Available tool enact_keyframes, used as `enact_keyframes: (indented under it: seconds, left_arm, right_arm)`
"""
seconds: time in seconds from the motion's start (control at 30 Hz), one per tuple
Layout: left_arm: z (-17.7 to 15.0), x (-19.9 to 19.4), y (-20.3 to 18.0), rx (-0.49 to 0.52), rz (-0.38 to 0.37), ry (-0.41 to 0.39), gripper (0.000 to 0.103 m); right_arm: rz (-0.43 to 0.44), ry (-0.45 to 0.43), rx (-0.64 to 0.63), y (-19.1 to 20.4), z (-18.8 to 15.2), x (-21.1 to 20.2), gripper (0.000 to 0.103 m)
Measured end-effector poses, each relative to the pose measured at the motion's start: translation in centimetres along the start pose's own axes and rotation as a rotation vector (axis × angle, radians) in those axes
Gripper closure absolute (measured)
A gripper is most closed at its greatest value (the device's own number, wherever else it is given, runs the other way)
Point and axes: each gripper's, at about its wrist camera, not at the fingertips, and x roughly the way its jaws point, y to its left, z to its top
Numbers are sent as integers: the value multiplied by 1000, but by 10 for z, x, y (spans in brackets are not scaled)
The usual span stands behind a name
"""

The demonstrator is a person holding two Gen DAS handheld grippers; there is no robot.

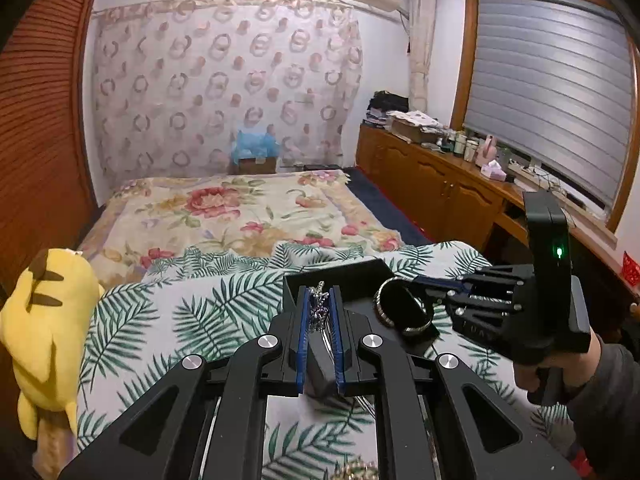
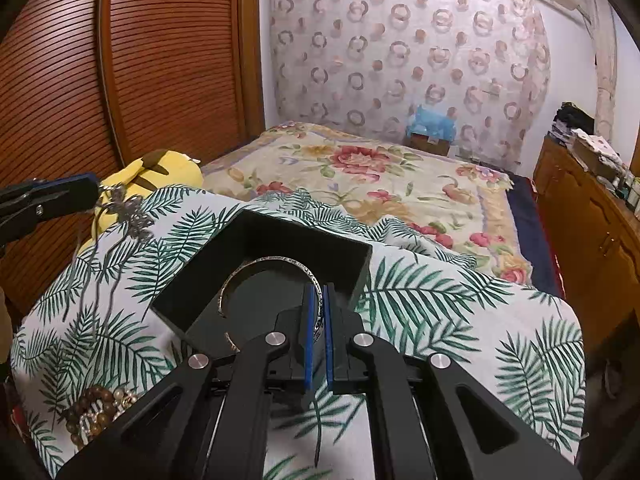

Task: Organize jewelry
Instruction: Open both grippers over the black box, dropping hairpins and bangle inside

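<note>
We see our left gripper (image 1: 320, 304) clenched on a silver chain necklace (image 1: 319, 305) whose strands dangle over the palm-leaf print cloth (image 2: 440, 304). Our right gripper (image 2: 319, 300) grips a silver patterned bangle (image 2: 276, 260) above the open black box (image 2: 280, 236). Nearby lies what seems a pile of wooden and pearl beads (image 2: 98, 410).

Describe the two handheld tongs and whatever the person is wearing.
Both tongs are black plastic linkages with round silver pivot screws and blue finger pads. The right unit carries a black block with a glowing green light. A dark grey sleeve covers the forearm.
</note>
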Motion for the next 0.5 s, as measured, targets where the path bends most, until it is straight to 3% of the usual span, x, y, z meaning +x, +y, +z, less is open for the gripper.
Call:
enact_keyframes:
  seconds: [0.2, 0.5]
  left_arm:
    - [8, 21, -10, 10, 3, 16, 94]
    - [14, 56, -23, 21, -1, 40, 94]
  right_arm:
    - [35, 25, -20, 3, -2, 12, 93]
    - [34, -7, 38, -23, -19, -17, 92]
